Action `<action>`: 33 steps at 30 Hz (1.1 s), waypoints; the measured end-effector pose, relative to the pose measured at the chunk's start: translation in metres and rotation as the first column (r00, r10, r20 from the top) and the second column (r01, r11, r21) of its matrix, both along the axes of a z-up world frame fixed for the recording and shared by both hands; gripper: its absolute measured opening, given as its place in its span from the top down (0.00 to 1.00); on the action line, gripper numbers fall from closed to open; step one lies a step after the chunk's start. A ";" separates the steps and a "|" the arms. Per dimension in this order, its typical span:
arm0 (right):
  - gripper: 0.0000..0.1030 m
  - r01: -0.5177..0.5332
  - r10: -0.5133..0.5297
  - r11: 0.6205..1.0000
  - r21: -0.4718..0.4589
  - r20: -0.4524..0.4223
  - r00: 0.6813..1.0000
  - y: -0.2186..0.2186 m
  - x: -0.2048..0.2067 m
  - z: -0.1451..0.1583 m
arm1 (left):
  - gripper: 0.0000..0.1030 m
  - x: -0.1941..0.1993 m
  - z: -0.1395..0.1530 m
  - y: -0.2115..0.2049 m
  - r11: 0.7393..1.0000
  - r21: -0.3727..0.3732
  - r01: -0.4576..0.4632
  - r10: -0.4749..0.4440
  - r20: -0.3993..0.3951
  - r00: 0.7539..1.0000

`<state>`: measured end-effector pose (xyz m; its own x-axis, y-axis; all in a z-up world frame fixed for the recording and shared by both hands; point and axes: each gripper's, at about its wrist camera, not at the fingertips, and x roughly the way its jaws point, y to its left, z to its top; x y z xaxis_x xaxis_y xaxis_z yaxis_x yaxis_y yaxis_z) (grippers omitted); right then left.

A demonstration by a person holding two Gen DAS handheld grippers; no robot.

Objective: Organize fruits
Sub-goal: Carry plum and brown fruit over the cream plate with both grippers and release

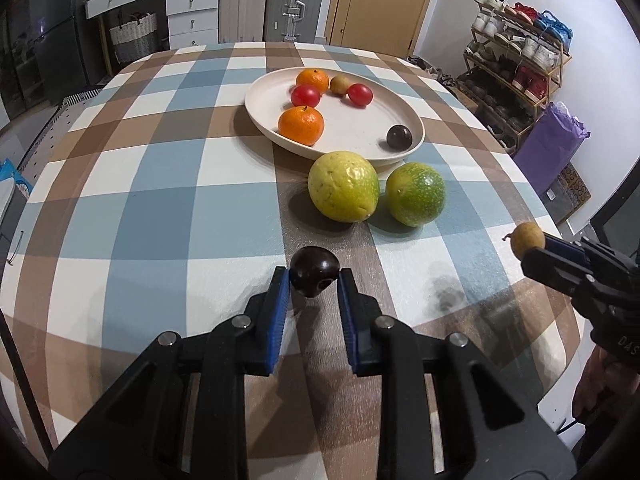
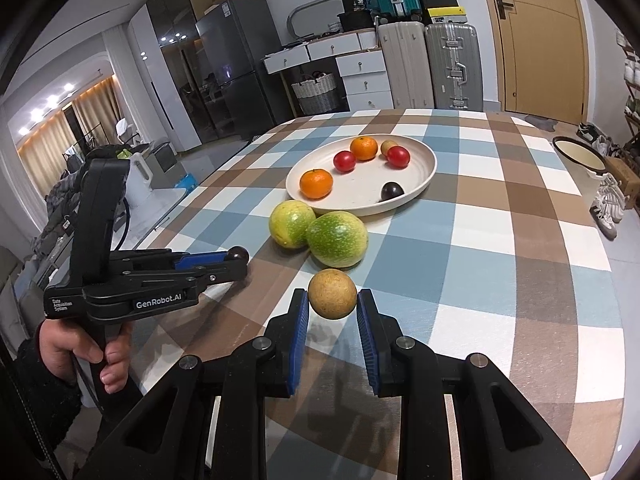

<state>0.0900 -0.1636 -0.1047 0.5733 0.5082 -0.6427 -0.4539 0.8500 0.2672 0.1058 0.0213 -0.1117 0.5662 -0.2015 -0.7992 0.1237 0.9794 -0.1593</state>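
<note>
While both tongs hang loaded above the checked tablecloth [image 1: 160, 200], everything turns on one line: the cream oval plate [image 1: 264, 120] lies straight ahead of them, up the table, with two big green-yellow fruits parked between tongs and rim; the left gripper [image 1: 314, 282] is clamped on a small dark round fruit [image 1: 314, 276], blue pads [image 1: 280, 300] pressing its sides, jaws narrow; the right gripper [image 2: 333, 304] pinches a tan, rough-skinned round fruit [image 2: 332, 294], a longan by the look of it, again narrow and lifted clear of the cloth; from the left tongs, the yellower large fruit [image 1: 343, 186] sits dead ahead and the greener large fruit [image 1: 416, 194] just to its right, both just short of the plate's near rim; from the right tongs the greener one is directly in front, nearly touching its neighbour; so, by my reading, each load must travel forward and over those two to land; the plate's long axis runs across the view, slanting, and already holds two oranges [image 1: 301, 125], two red fruits [image 1: 306, 95], a tan one and a dark one [image 1: 399, 137]; neither hand looks clearly closer, side by side, the left a touch further left.
</note>
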 end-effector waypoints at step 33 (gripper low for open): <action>0.76 -0.081 0.072 0.992 0.094 0.097 0.993 0.017 0.069 0.077 | 0.79 0.054 0.115 0.027 0.998 -0.063 0.023 -0.012 0.167 0.986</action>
